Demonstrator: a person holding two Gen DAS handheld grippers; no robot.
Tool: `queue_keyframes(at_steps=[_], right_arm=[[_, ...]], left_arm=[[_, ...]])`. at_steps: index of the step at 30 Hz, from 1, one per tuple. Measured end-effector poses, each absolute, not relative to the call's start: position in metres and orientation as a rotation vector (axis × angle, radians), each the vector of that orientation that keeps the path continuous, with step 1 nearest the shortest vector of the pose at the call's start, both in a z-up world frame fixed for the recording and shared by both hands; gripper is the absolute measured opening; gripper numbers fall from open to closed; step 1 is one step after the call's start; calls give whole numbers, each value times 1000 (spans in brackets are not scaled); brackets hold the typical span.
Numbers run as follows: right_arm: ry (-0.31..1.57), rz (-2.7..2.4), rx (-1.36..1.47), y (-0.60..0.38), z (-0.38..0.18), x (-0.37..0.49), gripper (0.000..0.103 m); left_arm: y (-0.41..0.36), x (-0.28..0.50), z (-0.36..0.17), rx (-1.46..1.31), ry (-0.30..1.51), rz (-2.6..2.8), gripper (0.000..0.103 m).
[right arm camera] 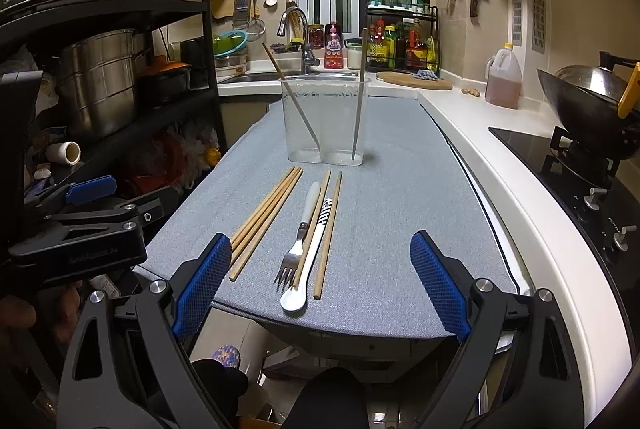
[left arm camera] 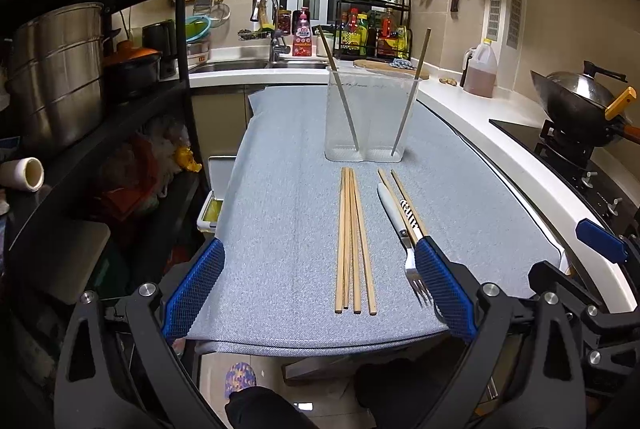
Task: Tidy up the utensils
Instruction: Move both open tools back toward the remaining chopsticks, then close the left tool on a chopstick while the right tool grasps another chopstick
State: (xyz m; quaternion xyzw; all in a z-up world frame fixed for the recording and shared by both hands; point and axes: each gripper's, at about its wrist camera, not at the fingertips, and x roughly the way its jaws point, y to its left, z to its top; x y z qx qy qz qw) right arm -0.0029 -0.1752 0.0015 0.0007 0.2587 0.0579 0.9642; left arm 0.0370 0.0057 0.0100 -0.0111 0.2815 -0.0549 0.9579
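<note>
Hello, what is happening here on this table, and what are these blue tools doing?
A person holds two grippers, both open and holding nothing. The left gripper faces four wooden chopsticks on the grey cloth. The right gripper faces a fork, a white spoon and two more chopsticks. A clear holder farther back already has two chopsticks standing in it.

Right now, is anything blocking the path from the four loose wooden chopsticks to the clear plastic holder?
Nothing visible. The bundle of four wooden chopsticks lies directly in front of the clear plastic two-compartment holder, with only bare grey cloth between. Both the left gripper and the right gripper are open and empty.
</note>
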Motion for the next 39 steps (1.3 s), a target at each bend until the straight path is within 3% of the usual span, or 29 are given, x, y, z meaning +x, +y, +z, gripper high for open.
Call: queue_keyframes(at_steps=[16, 17, 23, 39], right_arm=[[594, 78, 23, -184, -28, 21, 89], [604, 67, 25, -187, -34, 25, 88], [671, 67, 23, -196, -63, 42, 55], [722, 127, -3, -180, -93, 62, 54]], left_arm=[[13, 52, -25, -23, 625, -133, 93], [14, 53, -30, -23, 630, -144, 93], [16, 60, -52, 14, 652, -166, 93], [24, 75, -73, 23, 692, -143, 91]])
